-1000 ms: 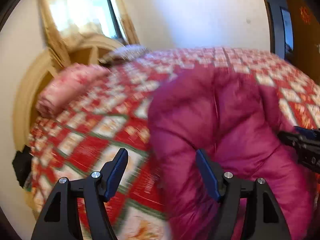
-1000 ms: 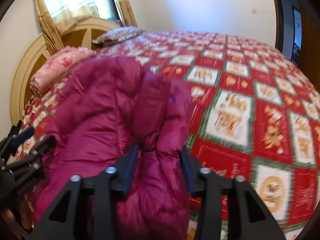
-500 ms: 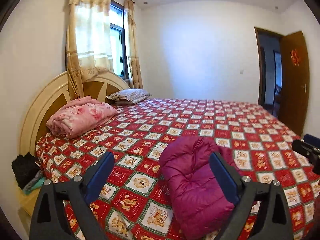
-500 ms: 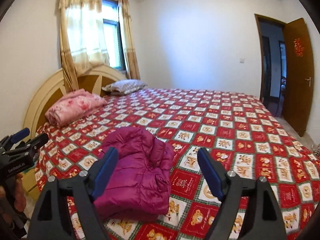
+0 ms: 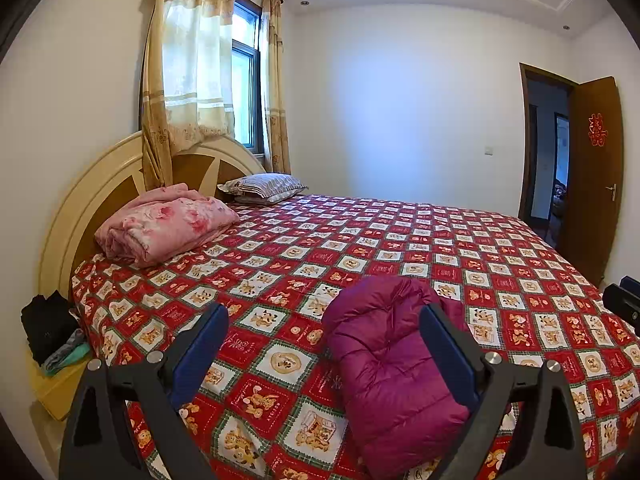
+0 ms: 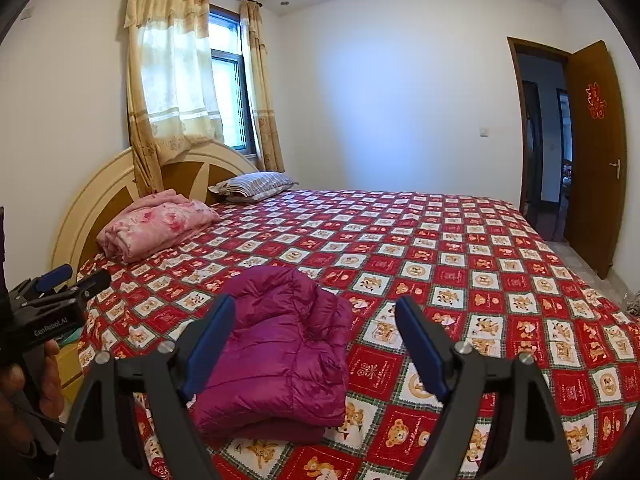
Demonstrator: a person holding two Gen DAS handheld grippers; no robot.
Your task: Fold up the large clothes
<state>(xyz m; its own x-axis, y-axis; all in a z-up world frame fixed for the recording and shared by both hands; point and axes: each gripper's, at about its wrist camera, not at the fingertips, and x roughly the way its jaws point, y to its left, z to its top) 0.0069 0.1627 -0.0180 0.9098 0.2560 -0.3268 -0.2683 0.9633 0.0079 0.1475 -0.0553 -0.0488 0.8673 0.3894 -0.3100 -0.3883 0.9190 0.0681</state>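
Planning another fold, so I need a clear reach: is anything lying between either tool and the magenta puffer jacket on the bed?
Nothing visible. Only bare bedspread separates the open right tool and open left tool from the magenta jacket; the pink quilt sits far off by the headboard.

Two black handheld tools, the left tool (image 5: 324,344) and right tool (image 6: 316,332), carry blue-padded fingers (image 6: 208,340), silver screws and white "GenRobot.AI" lettering.
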